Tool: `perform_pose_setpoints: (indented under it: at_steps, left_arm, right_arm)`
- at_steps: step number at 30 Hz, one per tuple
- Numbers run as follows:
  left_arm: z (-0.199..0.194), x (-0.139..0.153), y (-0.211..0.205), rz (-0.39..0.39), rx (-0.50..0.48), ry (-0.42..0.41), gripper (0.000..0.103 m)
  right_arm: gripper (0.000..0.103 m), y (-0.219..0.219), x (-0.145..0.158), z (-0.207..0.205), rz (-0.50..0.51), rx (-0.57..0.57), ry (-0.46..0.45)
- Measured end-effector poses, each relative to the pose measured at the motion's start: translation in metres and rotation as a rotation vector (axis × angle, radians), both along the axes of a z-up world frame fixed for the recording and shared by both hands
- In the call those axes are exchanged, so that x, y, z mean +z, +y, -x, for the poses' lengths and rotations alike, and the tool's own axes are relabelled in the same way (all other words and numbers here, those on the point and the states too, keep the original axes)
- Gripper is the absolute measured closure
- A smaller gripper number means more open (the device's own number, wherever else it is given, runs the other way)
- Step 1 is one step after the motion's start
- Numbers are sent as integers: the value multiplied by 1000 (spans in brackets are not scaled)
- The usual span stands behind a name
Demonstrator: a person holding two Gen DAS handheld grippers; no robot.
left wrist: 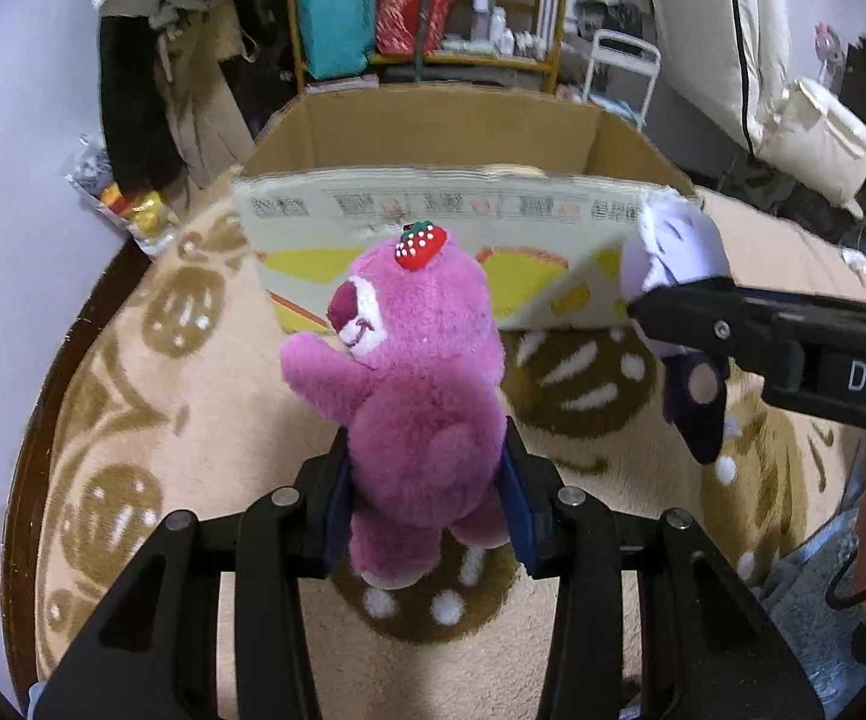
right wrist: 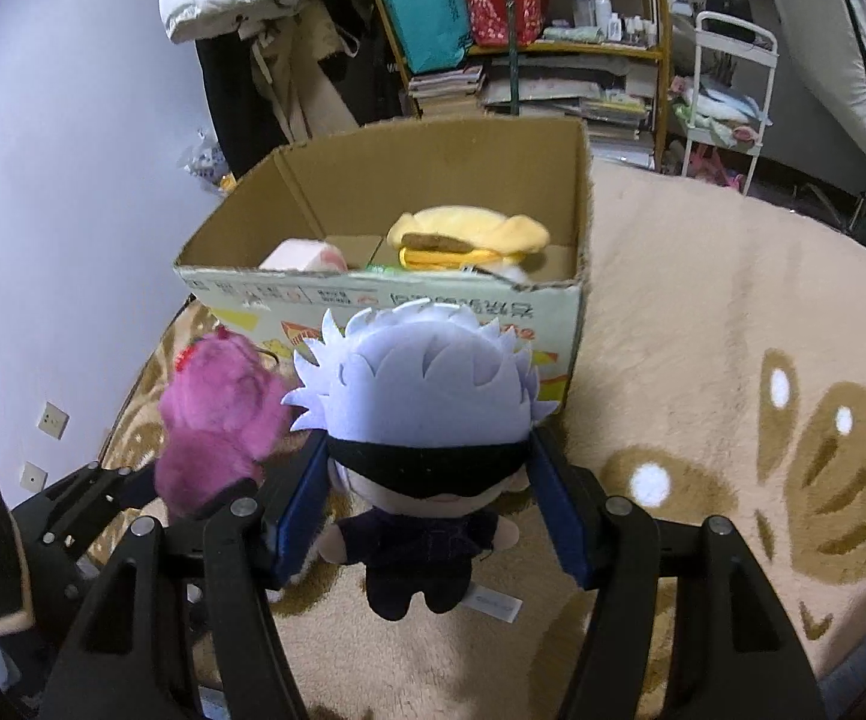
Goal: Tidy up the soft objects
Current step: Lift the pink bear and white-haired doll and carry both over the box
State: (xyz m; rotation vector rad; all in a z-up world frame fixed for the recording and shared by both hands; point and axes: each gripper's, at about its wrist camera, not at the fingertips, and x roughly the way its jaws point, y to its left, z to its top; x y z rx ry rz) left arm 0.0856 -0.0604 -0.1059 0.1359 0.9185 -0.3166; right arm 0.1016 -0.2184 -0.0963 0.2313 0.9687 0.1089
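A pink plush bear (left wrist: 421, 360) with a red strawberry on its head hangs above the rug, and my left gripper (left wrist: 427, 480) is shut on its body. In the right wrist view a white-haired doll (right wrist: 427, 384) with a black blindfold and dark outfit is held off the rug, my right gripper (right wrist: 430, 468) shut on its head. Just ahead of both stands an open cardboard box (right wrist: 580, 276). Inside lie a yellow burger plush (right wrist: 469, 234) and a pale pink plush (right wrist: 307, 255). The bear (right wrist: 217, 420) hangs left of the doll.
A beige rug (right wrist: 703, 330) with brown bread patterns covers the floor. A pale wall (right wrist: 73, 210) runs along the left. Behind the box are hanging clothes (right wrist: 265, 72), a crowded yellow shelf (left wrist: 433, 0) and a white cart (right wrist: 733, 78). A snack bag (left wrist: 127, 204) lies by the wall.
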Motion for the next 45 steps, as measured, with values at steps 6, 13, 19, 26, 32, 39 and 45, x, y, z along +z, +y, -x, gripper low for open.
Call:
perform_pose_setpoints:
  at_steps: [6, 13, 19, 26, 32, 39, 45]
  left_arm:
    - [16, 36, 12, 22, 32, -143, 61]
    - [37, 80, 19, 22, 38, -317, 61]
    - [43, 112, 18, 25, 29, -430, 61]
    - [29, 131, 13, 8, 29, -508, 61]
    - [8, 143, 1, -4, 15, -553, 61]
    - [-19, 141, -9, -19, -9, -575, 61]
    - [-45, 122, -12, -20, -3, -524, 61]
  right_arm:
    - [34, -3, 26, 17, 7, -16, -92]
    - [34, -5, 65, 36, 49, -33, -259]
    - [34, -5, 93, 41, 98, -49, -379]
    - [34, -7, 113, 36, 130, -66, -459]
    - [34, -9, 123, 24, 163, -74, -506]
    - [34, -18, 123, 5, 166, -81, -539]
    - [34, -24, 115, -13, 131, -72, -527]
